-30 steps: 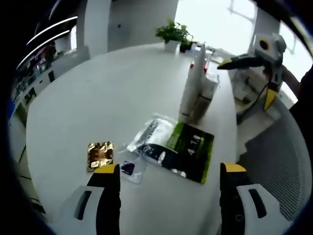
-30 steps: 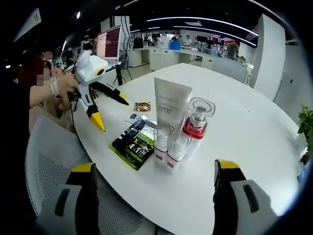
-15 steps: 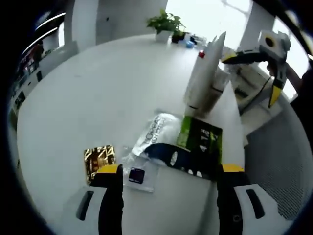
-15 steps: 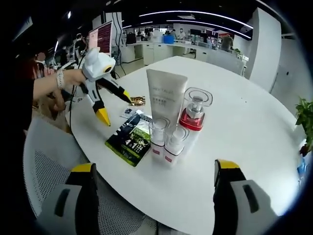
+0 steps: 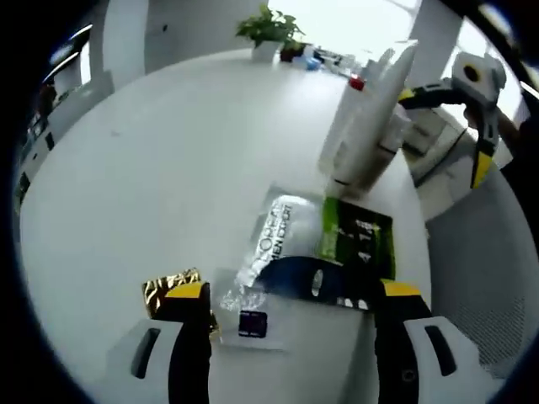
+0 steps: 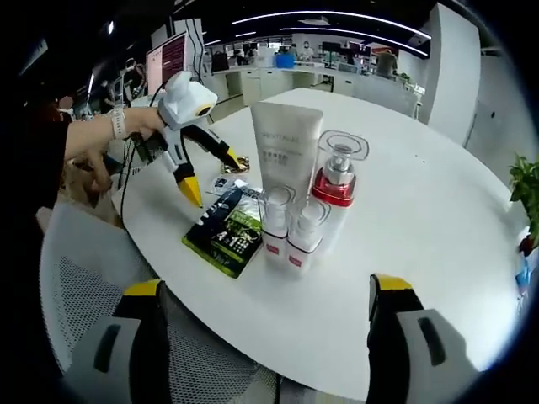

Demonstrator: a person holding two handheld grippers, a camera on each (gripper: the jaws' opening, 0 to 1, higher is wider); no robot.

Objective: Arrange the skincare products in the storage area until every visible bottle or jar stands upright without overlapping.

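On the round white table [image 6: 438,219], a white tube [image 6: 285,160], a clear-capped red bottle [image 6: 337,181] and two small bottles [image 6: 290,236] stand upright, packed tight together near the table's edge. The right gripper [image 6: 263,337] hangs off that edge, jaws spread wide and empty, the bottles ahead between them and well apart. Beside the bottles lie a green-black sachet [image 5: 358,248] overlapped by a white sachet [image 5: 282,236], a small clear packet [image 5: 248,316] and a gold foil packet [image 5: 168,290]. The left gripper [image 5: 290,337], jaws released and empty, hovers just over the sachets, the gold foil at its left finger [image 5: 189,337]. Wide bare tabletop stretches beyond toward a potted plant [image 5: 268,25].
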